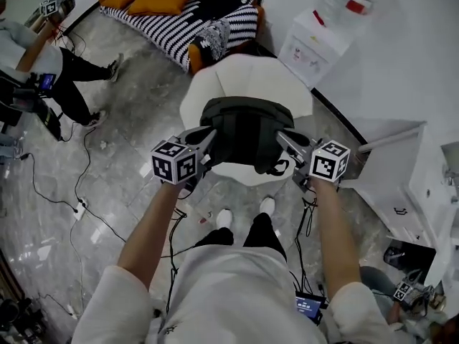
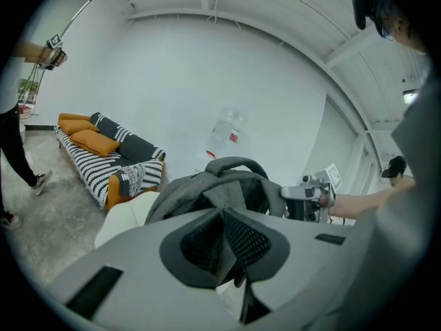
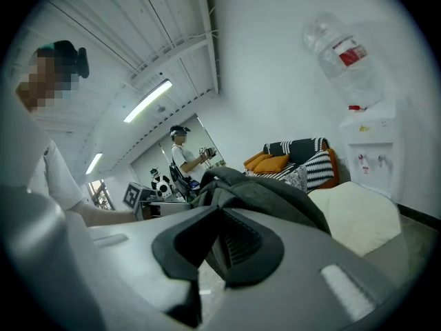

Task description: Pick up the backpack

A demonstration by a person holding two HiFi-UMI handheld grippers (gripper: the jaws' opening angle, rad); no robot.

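The dark grey backpack [image 1: 247,131] hangs in the air between my two grippers, above a white round seat [image 1: 247,77]. My left gripper [image 1: 213,136] is shut on the fabric of the bag's left side, and my right gripper [image 1: 281,139] is shut on its right side. In the left gripper view the jaws [image 2: 224,247] pinch a fold of the backpack [image 2: 220,188], whose top handle arches up behind. The right gripper view shows the jaws [image 3: 220,247] clamped on grey fabric of the backpack [image 3: 272,195]. The bag's underside is hidden.
A black-and-white striped sofa [image 1: 193,16] with orange cushions stands at the back. A water dispenser [image 1: 315,45] is against the right wall, with white panels [image 1: 391,167] nearby. Cables [image 1: 79,206] trail over the marble floor at the left, where another person [image 1: 43,63] stands.
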